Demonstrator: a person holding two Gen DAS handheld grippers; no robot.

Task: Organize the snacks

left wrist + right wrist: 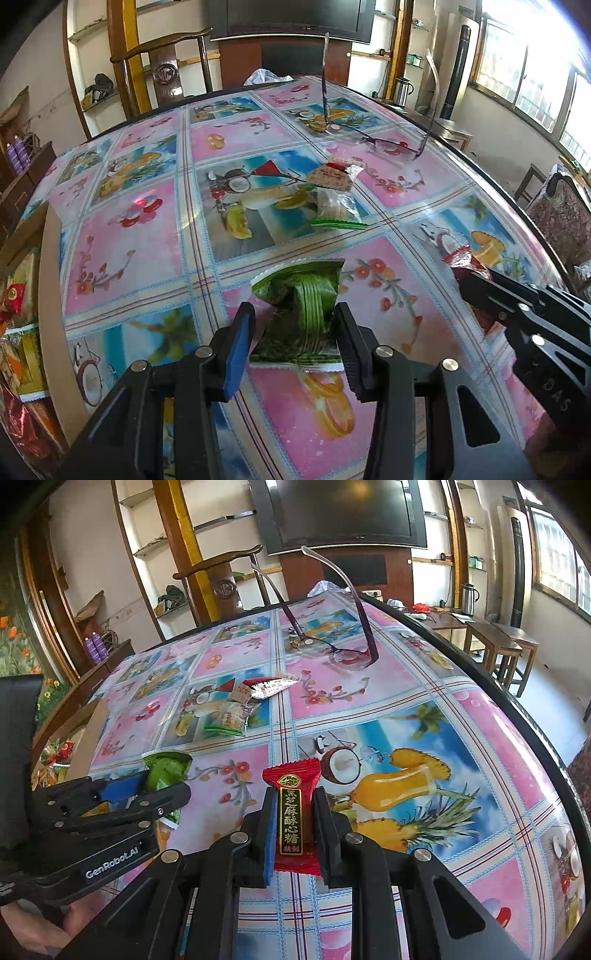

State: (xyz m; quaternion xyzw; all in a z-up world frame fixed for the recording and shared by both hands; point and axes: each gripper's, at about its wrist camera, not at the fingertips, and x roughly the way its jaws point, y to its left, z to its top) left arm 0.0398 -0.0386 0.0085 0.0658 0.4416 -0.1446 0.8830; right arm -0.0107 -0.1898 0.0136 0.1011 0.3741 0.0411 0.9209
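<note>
Snacks spread over fruit-print tablecloth (129, 240); two held, others loose mid-table

Left gripper (295, 332): pitched steeply down toward cloth, jaws part-closed, clamped on crumpled green packet (306, 295); packet's far end fanned out beyond fingertips, near end between pads; seen from right wrist as green packet (166, 771) pinched between blue-padded finger and black finger, low over cloth

Right gripper (295, 823): angled down, less steeply, jaws fully closed on red candy (291, 812), wrapper lengthwise between pads, gold-on-black label facing up, crimped end past fingertips; from left wrist view, at right edge, gripping red wrapper (469, 266)

Bare hand (33, 930) visible at lower left under left gripper body

Loose: clear packet with green edge (332, 210), red-and-white packet (332, 173) just beyond it, close together near table centre

Eyeglasses (384, 144) farther back, lenses down, arms sticking up

Cardboard box with more wrapped snacks (18, 314) off left table edge
</note>
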